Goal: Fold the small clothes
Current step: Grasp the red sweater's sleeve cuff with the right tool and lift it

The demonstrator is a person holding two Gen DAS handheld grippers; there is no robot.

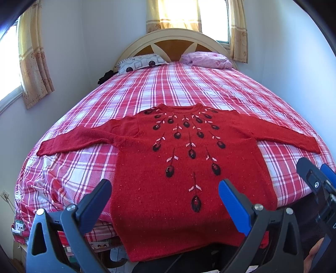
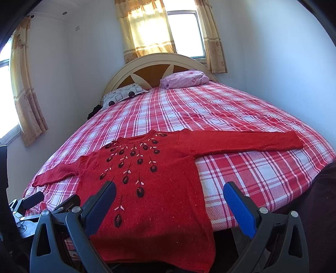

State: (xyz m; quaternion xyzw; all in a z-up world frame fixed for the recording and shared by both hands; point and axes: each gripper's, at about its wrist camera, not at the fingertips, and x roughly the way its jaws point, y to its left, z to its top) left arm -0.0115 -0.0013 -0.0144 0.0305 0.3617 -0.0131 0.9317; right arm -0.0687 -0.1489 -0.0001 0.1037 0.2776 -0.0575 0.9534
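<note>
Sunlit curtains [image 1: 174,14] hang behind the bed [image 1: 189,88], whose red-and-white plaid sheet carries our red knit sweater [image 1: 178,168]. We see it spread flat, face up, at the near end of the bed, both sleeves stretched out sideways, dark embroidered buds fanning down from the neckline, its hem hanging over the bed's edge. Our left tongs [image 1: 164,193] hover wide apart above the sweater's lower body, holding nothing. Our right tongs [image 2: 169,195] are likewise spread wide and empty above its right side.

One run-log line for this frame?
stage: pre-fold | sweater: flat on bed, sleeves spread, hem over edge | left gripper: open, empty | right gripper: open, empty
</note>
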